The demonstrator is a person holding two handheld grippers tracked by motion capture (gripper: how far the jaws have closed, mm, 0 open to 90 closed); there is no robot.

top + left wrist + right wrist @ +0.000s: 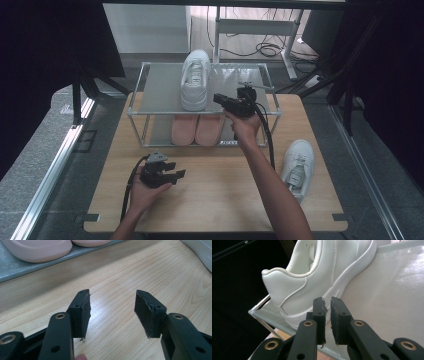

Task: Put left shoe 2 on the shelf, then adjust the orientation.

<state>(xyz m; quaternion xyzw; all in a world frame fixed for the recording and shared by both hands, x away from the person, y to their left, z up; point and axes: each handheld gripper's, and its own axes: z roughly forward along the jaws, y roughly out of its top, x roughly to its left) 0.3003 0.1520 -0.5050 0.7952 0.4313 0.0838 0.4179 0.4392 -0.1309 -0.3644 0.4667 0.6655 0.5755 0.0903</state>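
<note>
A white sneaker (195,80) stands on the top shelf of a metal-framed rack (160,90), toe pointing away. My right gripper (220,99) hovers just right of its heel. In the right gripper view the sneaker's heel (312,282) is close ahead and to the left, and the gripper (327,302) has its jaws a narrow gap apart with nothing between them. A second white sneaker (298,167) lies on the wooden table at the right. My left gripper (175,172) rests low over the table's front left, and its view shows the gripper (112,296) wide open and empty.
A pair of pink slippers (196,129) sits on the rack's lower shelf, their toes (37,250) also in the left gripper view. The top shelf right of the sneaker is bare mesh (392,290). Bare wooden table (210,185) lies between the hands. Cables and desk legs stand behind the rack.
</note>
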